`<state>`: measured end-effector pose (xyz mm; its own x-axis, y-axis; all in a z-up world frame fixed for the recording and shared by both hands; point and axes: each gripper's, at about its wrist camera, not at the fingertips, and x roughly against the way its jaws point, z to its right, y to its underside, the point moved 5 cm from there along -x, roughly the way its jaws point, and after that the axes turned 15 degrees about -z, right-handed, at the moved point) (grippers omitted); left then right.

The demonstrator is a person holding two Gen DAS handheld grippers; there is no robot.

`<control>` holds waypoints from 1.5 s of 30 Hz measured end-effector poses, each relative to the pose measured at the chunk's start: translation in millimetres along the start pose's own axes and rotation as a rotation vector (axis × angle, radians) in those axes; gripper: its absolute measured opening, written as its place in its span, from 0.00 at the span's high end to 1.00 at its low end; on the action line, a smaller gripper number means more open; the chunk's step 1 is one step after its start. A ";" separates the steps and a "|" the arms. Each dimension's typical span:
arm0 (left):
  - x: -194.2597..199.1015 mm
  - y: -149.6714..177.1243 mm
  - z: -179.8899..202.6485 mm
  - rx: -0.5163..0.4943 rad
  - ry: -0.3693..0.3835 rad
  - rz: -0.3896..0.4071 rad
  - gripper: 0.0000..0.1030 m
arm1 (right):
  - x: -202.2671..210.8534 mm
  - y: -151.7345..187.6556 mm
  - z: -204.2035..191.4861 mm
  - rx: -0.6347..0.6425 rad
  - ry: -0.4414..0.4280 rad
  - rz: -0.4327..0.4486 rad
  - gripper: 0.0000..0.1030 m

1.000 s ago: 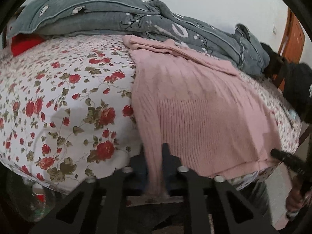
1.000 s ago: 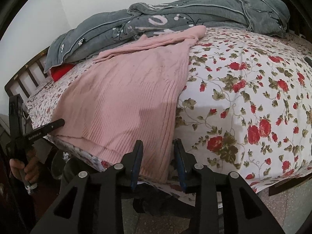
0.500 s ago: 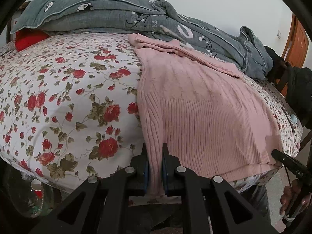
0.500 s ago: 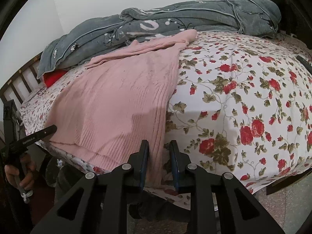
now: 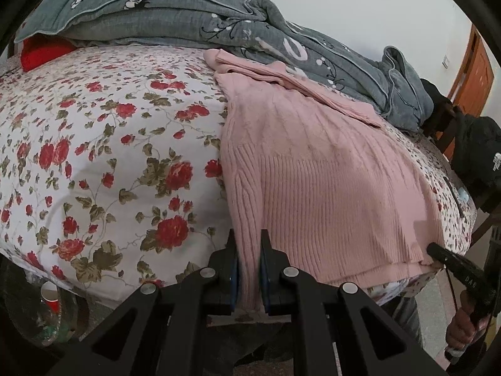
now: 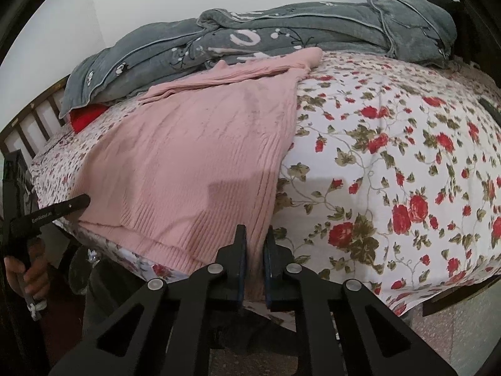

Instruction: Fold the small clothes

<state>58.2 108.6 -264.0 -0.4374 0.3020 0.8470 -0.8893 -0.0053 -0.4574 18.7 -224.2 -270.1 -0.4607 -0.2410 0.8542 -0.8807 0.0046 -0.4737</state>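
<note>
A pink ribbed sweater (image 5: 313, 172) (image 6: 194, 156) lies flat on the floral bedsheet (image 5: 94, 156), its hem hanging over the near edge of the bed. My left gripper (image 5: 248, 241) is shut on the hem's left corner, with fabric pinched between the blue pads. My right gripper (image 6: 255, 235) is closing tight on the hem's right corner, and its pads press the knit. Each gripper's black tip shows at the far side of the other's view, held by a hand (image 6: 28, 272).
A rumpled grey quilt (image 5: 188, 15) (image 6: 281, 31) runs along the back of the bed behind the sweater. A red pillow (image 5: 43, 53) peeks from under it. A dark jacket (image 5: 479, 150) and wooden door (image 5: 472, 72) stand to the right. A red cup (image 5: 50, 294) sits below the bed edge.
The right gripper's jaws have narrowed from wide apart to pinching the sweater hem. The left gripper kept its grip; both views shifted slightly upward over the bed.
</note>
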 end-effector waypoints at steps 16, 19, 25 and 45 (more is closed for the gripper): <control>2.1 0.9 1.5 0.003 0.016 0.013 0.91 | -1.5 1.0 2.9 -0.007 -0.025 -0.007 0.91; 1.3 2.0 -1.1 0.007 0.024 0.003 0.91 | -1.1 2.8 5.5 -0.015 -0.031 -0.009 0.90; 0.0 1.1 1.1 0.001 0.024 -0.011 0.91 | -3.3 2.8 1.0 -0.006 -0.043 -0.022 0.84; 43.2 -12.4 -4.4 0.074 0.152 0.049 0.94 | 40.4 -11.9 -7.8 -0.024 -0.143 0.077 0.95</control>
<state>50.9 125.9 -222.9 -0.4602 0.4407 0.7707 -0.8772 -0.0917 -0.4714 9.7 -226.4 -228.4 -0.5085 -0.3745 0.7754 -0.8464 0.0517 -0.5300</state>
